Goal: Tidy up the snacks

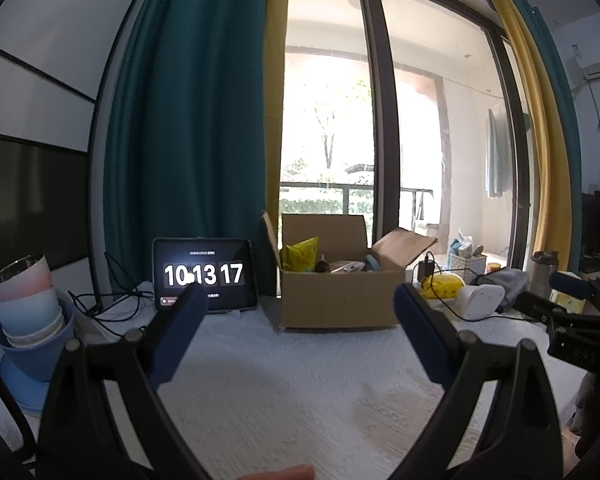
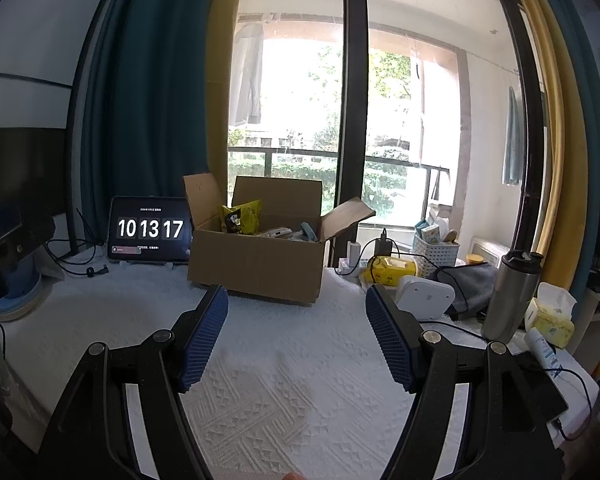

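An open cardboard box (image 1: 340,300) stands at the back of the white-clothed table; it also shows in the right wrist view (image 2: 256,264). A yellow snack bag (image 1: 300,254) stands upright inside at the left, seen too in the right wrist view (image 2: 242,216). Other small packs (image 2: 278,233) lie inside. My left gripper (image 1: 296,300) is open and empty, short of the box. My right gripper (image 2: 296,300) is open and empty, also short of the box. The right gripper's body shows at the left wrist view's right edge (image 1: 572,312).
A tablet clock (image 1: 205,276) stands left of the box. Stacked cups and bowls (image 1: 28,312) sit at far left. At the right are a yellow pack (image 2: 392,268), a white device (image 2: 426,294), a steel bottle (image 2: 512,296), a tissue box (image 2: 550,316), a basket (image 2: 436,246) and cables.
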The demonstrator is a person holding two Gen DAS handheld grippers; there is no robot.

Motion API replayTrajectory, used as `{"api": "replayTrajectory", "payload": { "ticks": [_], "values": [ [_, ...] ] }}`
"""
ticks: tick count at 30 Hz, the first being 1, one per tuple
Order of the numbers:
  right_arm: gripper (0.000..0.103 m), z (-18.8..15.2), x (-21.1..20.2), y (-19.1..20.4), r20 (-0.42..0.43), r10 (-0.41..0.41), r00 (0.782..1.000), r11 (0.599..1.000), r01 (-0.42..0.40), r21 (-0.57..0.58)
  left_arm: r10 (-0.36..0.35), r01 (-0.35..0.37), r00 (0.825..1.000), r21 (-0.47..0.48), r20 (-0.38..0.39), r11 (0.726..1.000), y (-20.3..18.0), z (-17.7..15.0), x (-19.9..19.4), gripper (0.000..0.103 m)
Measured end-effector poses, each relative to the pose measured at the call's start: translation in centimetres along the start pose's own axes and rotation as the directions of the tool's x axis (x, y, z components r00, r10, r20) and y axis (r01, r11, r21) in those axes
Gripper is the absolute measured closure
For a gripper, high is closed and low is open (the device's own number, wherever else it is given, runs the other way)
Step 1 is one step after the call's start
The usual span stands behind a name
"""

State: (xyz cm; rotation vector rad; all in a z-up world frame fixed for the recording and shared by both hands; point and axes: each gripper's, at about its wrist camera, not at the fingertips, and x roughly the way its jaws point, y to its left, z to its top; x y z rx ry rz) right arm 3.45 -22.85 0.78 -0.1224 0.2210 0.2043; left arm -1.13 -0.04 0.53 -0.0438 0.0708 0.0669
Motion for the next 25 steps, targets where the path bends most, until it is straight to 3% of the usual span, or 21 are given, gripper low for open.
{"api": "replayTrajectory", "payload": {
  "ticks": [25],
  "values": [
    [0.028, -0.13, 0.24, 0.15, -0.007, 0.002, 1.000, 1.000, -0.002, -0.001, 0.001, -0.001, 1.000, 0.002, -0.020, 1.000, -0.02, -0.53, 0.47, 0.008]
  ]
}}
